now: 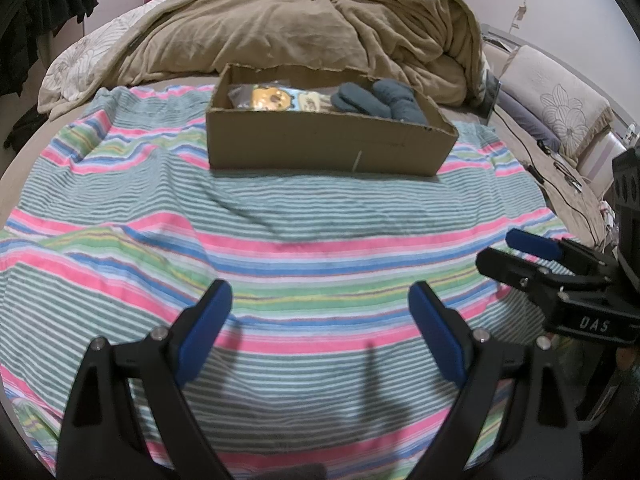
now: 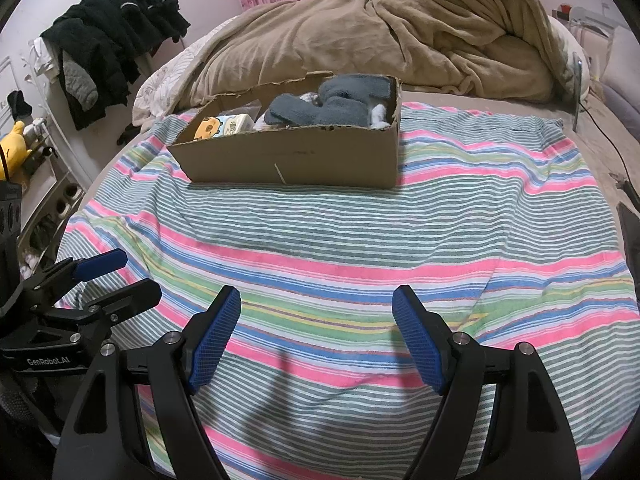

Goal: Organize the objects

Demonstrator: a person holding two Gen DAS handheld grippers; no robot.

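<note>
An open cardboard box (image 1: 320,148) (image 2: 288,156) stands on a striped towel (image 1: 280,216) (image 2: 360,232) spread over the bed. Inside lie grey-blue knitted gloves (image 1: 376,100) (image 2: 332,104) on the right side and a packet with a yellow cartoon face (image 1: 272,99) (image 2: 210,128) on the left side. My left gripper (image 1: 320,300) hovers open over the near part of the towel, nothing between its blue pads. My right gripper (image 2: 316,304) is open and empty too, beside the left one; it also shows at the right edge of the left wrist view (image 1: 504,252).
A crumpled tan blanket (image 1: 304,28) (image 2: 400,32) is heaped behind the box. Dark clothes (image 2: 112,36) hang on a rack at the left, with a yellow plush toy (image 2: 14,144) below. Cushions (image 1: 560,108) and cables (image 1: 532,156) lie at the right.
</note>
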